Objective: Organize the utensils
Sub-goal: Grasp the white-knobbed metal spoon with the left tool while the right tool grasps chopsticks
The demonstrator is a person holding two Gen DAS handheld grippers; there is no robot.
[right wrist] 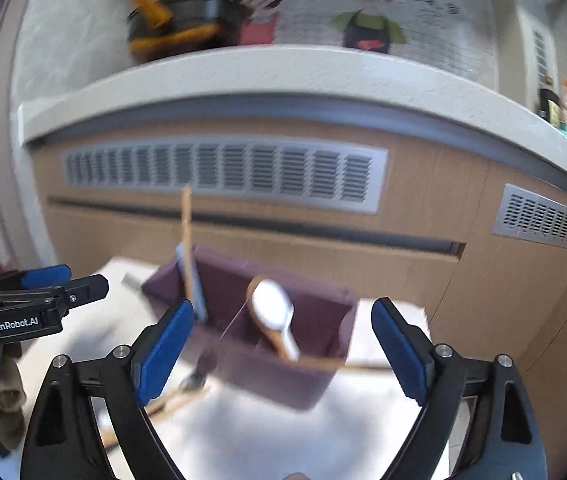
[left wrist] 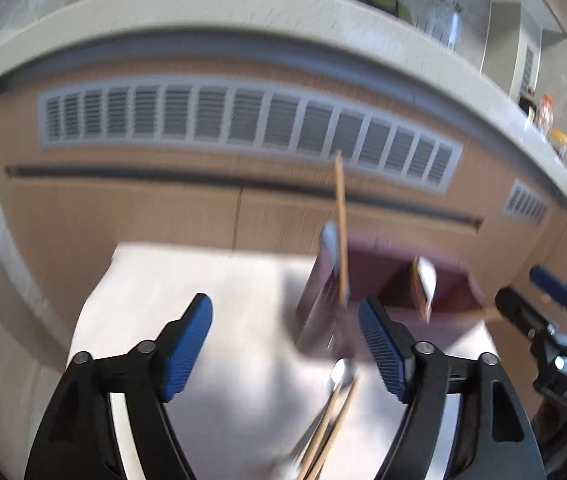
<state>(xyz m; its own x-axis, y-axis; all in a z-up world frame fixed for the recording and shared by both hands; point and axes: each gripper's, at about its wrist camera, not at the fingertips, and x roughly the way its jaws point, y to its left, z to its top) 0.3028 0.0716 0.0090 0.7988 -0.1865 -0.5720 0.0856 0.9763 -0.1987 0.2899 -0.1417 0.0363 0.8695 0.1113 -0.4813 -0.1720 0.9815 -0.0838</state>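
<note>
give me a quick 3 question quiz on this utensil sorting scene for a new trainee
1. True or false: the left claw is clamped on a chopstick.
2. Multiple choice: where is the white spoon? A) lying on the table B) standing in the maroon organizer box C) held by the right claw
3. Short answer: what lies loose on the white table in front of the box?

Key:
1. False: both claws are open and hold nothing.
2. B
3. A metal spoon and wooden chopsticks.
</note>
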